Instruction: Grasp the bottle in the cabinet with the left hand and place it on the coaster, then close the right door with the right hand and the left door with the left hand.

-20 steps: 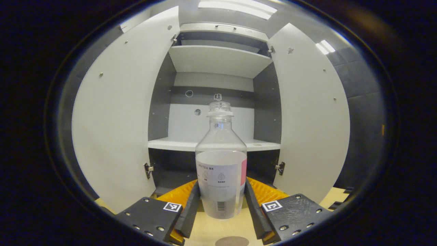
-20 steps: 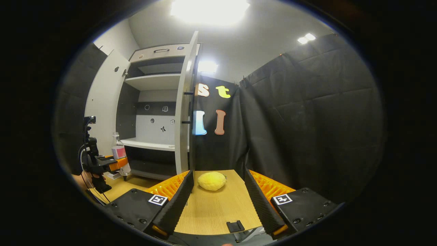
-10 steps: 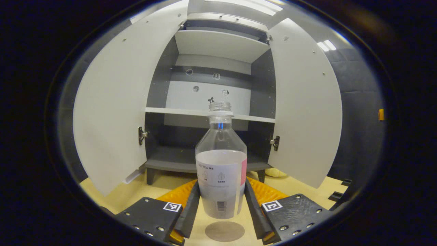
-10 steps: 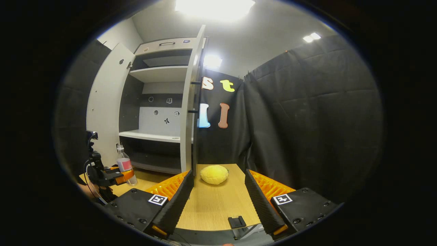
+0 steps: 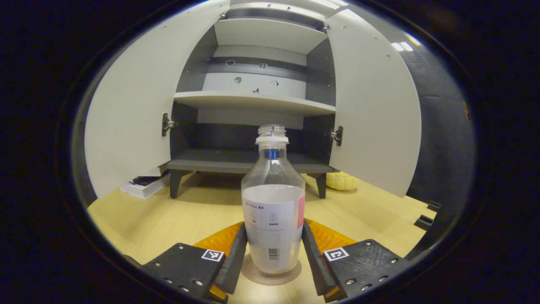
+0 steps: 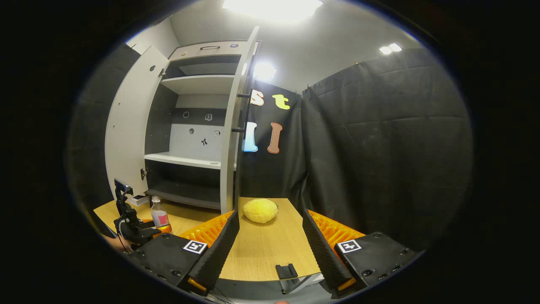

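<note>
My left gripper is clamped on the bottle, both fingers pressing its lower body. The bottle stands upright with its base on or just above the coaster, near the front edge of the tabletop; contact I cannot confirm. Placement looks nearly done; release remains. Right door and left door both stand open, neither closed yet. My right gripper hangs spread apart, holding nothing, over the tabletop's right end.
</note>
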`<action>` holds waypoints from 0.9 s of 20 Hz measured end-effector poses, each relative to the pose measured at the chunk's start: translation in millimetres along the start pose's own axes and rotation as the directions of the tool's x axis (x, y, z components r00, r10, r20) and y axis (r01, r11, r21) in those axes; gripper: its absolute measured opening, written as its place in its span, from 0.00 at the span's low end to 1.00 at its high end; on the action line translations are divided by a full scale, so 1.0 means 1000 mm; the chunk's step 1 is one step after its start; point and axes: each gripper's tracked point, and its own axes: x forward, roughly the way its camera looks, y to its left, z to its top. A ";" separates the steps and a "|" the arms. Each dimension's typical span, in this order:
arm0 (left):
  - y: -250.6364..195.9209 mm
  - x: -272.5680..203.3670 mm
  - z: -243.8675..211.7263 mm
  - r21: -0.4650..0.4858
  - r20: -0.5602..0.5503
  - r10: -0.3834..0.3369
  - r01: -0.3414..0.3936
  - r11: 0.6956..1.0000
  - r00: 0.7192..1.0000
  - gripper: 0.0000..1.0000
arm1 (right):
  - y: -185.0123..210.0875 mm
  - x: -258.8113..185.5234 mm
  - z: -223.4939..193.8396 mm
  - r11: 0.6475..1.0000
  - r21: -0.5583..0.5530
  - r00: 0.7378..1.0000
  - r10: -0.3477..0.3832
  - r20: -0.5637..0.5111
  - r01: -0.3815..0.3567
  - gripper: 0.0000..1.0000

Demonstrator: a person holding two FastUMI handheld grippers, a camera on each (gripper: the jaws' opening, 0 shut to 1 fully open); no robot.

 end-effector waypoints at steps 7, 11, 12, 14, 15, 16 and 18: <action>0.001 -0.002 -0.011 0.018 -0.002 0.022 -0.022 1.000 1.000 0.71 | 0.003 0.000 -0.004 1.000 -0.017 1.000 0.004 -0.014 -0.004 0.93; -0.001 -0.006 -0.013 0.018 -0.016 0.038 -0.037 0.999 0.999 0.74 | 0.007 -0.001 0.001 1.000 -0.016 1.000 0.012 -0.003 -0.013 0.93; 0.000 -0.011 -0.012 0.028 -0.018 0.038 -0.038 0.999 0.999 0.77 | 0.008 -0.001 0.002 1.000 -0.020 1.000 0.017 -0.001 -0.017 0.96; -0.002 -0.013 -0.006 0.043 -0.008 0.037 -0.036 0.998 0.999 0.79 | 0.011 -0.001 0.007 0.999 -0.026 1.000 0.025 0.011 -0.025 0.93; -0.003 -0.015 -0.001 0.046 -0.001 0.037 -0.037 0.998 0.999 0.80 | 0.013 -0.002 0.009 0.999 -0.025 0.999 0.030 0.018 -0.029 0.96; -0.005 -0.018 0.006 0.050 0.006 0.037 -0.037 0.998 0.999 0.80 | 0.014 -0.002 0.012 0.999 -0.020 0.999 0.034 0.026 -0.034 0.93; -0.006 -0.023 0.020 0.062 0.018 0.038 -0.039 0.997 0.999 0.92 | 0.016 -0.004 0.018 0.999 -0.006 0.998 0.043 0.041 -0.043 0.96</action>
